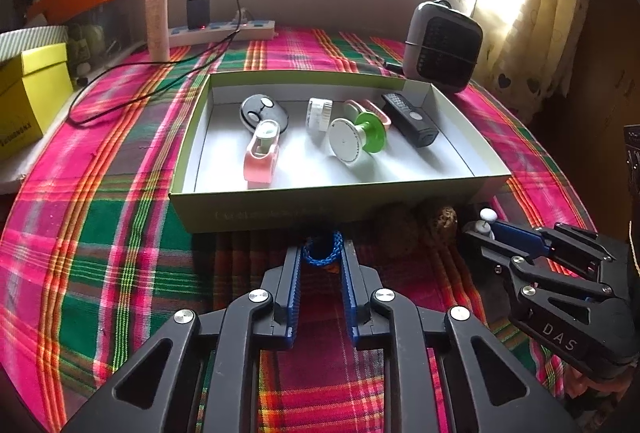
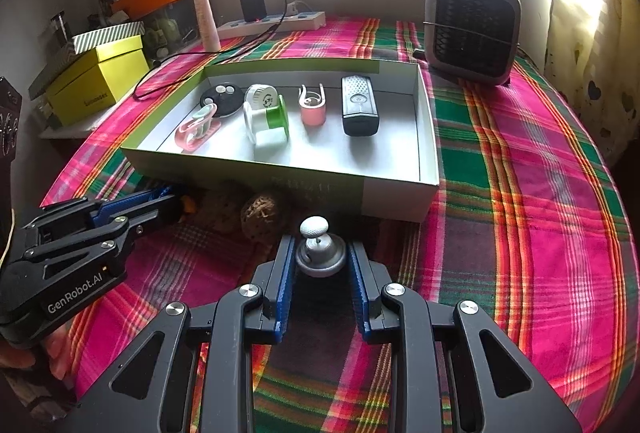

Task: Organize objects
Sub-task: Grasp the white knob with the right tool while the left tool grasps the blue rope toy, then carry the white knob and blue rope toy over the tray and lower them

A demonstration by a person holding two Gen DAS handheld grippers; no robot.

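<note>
A shallow green-and-white box (image 1: 320, 205) lies on the plaid cloth. It holds a black round device (image 1: 262, 111), a pink tape dispenser (image 1: 262, 153), a white roll (image 1: 319, 113), a green spool (image 1: 360, 135), a pink clip (image 2: 313, 105) and a black remote (image 1: 410, 119). In front of the box, my left gripper (image 1: 321, 252) is shut on a blue braided cord loop (image 1: 335, 247). To its right, my right gripper (image 2: 320, 245) is shut on a grey round knob piece (image 2: 320, 259) with a white ball top (image 2: 314, 226). Each gripper also shows in the other's view: left gripper (image 2: 176, 201), right gripper (image 1: 478, 229).
Two brown woven balls (image 2: 260, 213) (image 2: 218, 207) rest between the grippers against the box's front wall. A grey fan heater (image 1: 442, 45) stands back right. A power strip (image 1: 224, 29), cream tube (image 1: 157, 17) and yellow box (image 1: 28, 93) are back left.
</note>
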